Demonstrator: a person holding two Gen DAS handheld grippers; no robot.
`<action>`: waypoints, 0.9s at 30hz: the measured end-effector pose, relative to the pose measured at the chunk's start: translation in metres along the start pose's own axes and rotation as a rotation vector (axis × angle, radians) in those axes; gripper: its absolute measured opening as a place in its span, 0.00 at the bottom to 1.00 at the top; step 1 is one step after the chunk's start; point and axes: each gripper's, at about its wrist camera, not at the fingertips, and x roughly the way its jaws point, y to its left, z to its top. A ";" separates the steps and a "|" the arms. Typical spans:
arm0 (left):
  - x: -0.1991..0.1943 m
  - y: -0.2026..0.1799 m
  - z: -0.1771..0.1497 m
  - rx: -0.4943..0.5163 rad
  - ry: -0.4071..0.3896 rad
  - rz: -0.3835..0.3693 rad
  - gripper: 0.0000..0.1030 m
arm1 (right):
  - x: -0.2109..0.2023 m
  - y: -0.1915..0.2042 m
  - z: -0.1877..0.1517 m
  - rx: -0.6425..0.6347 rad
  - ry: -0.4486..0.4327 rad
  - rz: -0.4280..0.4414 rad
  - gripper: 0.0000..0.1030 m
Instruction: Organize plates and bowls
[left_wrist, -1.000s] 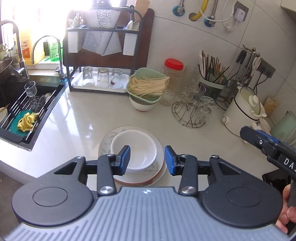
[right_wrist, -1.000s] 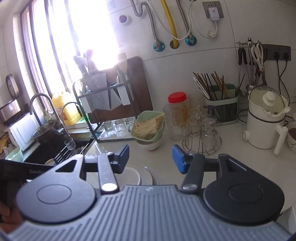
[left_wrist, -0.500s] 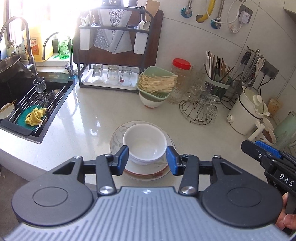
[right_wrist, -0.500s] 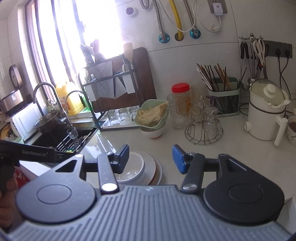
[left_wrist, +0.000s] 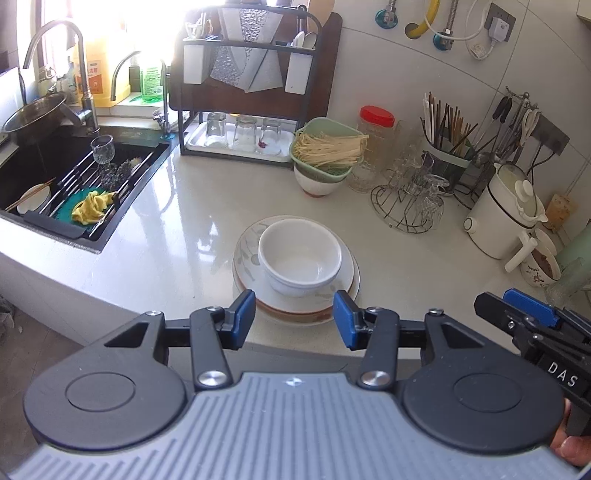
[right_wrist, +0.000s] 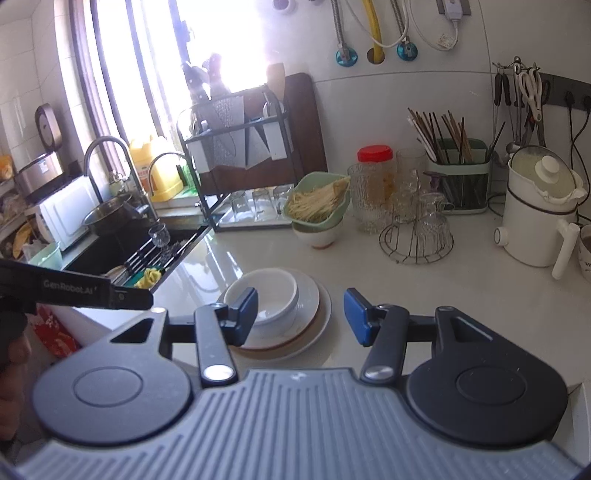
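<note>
I hold both grippers released, left gripper (left_wrist: 294, 318) and right gripper (right_wrist: 301, 316), just before the white bowl (left_wrist: 300, 256) on stacked plates (left_wrist: 246, 258).

Left gripper (left_wrist: 293, 319): black two-finger tool, blue rubber pads (left_wrist: 244, 309), silver pivot screws, two round black discs flanking a grey ribbed base. White "GenRobot.AI" lettering along its side in right wrist view. Right gripper (right_wrist: 301, 316): same build; "DAS" in white at 4 o'clock of left wrist view.
</note>
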 end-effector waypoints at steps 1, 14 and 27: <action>-0.003 -0.001 -0.004 -0.007 -0.002 0.002 0.51 | -0.001 -0.001 -0.002 0.003 0.008 0.007 0.53; -0.039 -0.013 -0.039 0.006 -0.025 0.088 0.53 | -0.025 0.000 -0.019 -0.024 0.029 0.046 0.53; -0.080 -0.015 -0.071 0.010 -0.069 0.155 0.79 | -0.045 -0.005 -0.030 -0.049 0.055 0.066 0.71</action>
